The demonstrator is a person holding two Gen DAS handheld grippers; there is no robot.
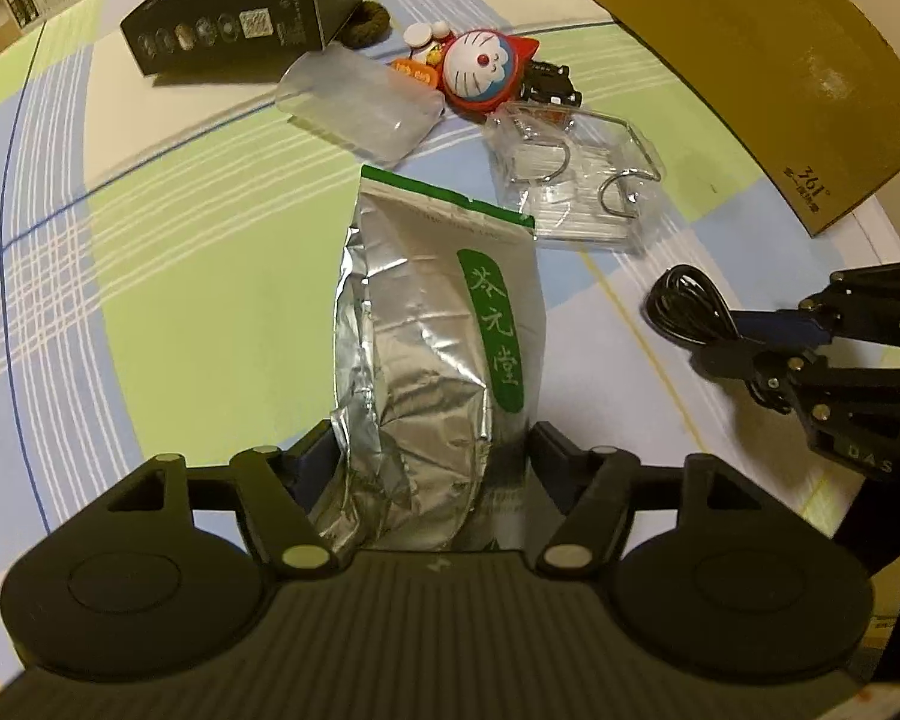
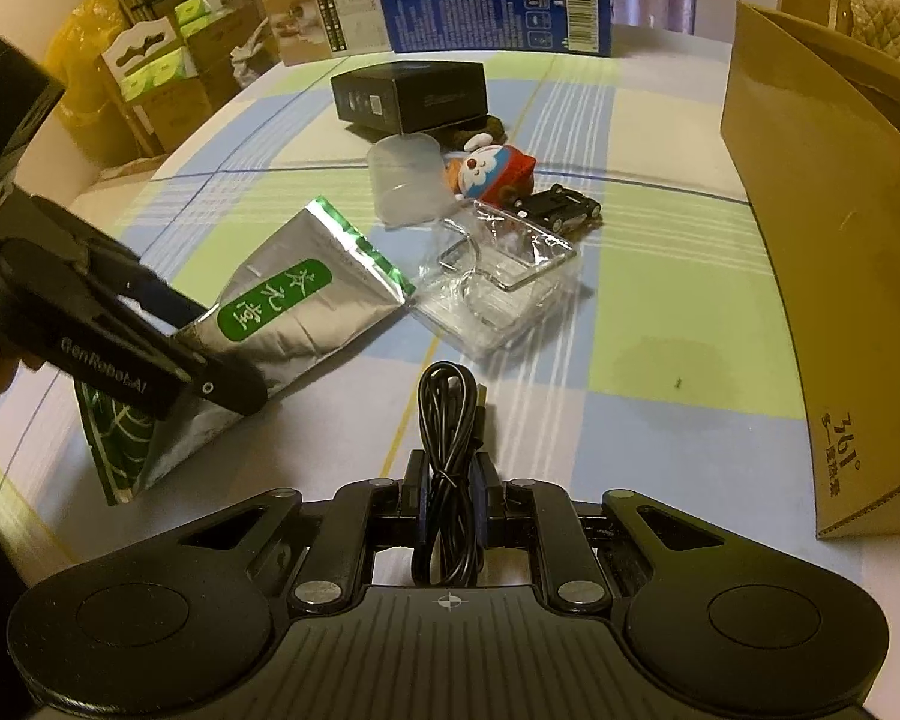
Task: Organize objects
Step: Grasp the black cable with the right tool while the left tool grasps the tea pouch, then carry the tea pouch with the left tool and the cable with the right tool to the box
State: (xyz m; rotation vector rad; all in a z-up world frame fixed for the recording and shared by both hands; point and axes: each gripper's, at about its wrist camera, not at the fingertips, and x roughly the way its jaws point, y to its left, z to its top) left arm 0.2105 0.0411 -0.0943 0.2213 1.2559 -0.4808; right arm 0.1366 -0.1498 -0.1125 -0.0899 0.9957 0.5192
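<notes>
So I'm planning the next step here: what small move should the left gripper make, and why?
Probably close the left gripper a little more: the silver tea pouch sits between its fingers with its far end low by the tablecloth, so the grip looks unsettled. The right gripper already clamps the black cable.

Round table (image 2: 660, 396) under a checked cloth in pale green, blue and cream. Landmark: red-and-white cartoon cat figurine (image 2: 498, 171), mid-table. Touching its left side, frosted clear plastic cup (image 2: 411, 183) lying on its side. Behind it, black rectangular carton (image 2: 411, 96) and brown hair tie (image 1: 366, 24). Just right, small black toy car (image 2: 564, 207). In front, clear plastic packet of wire hooks (image 2: 498, 288). Far right, tan cardboard box (image 2: 822, 276). Far behind, blue printed box (image 2: 498, 18).
</notes>
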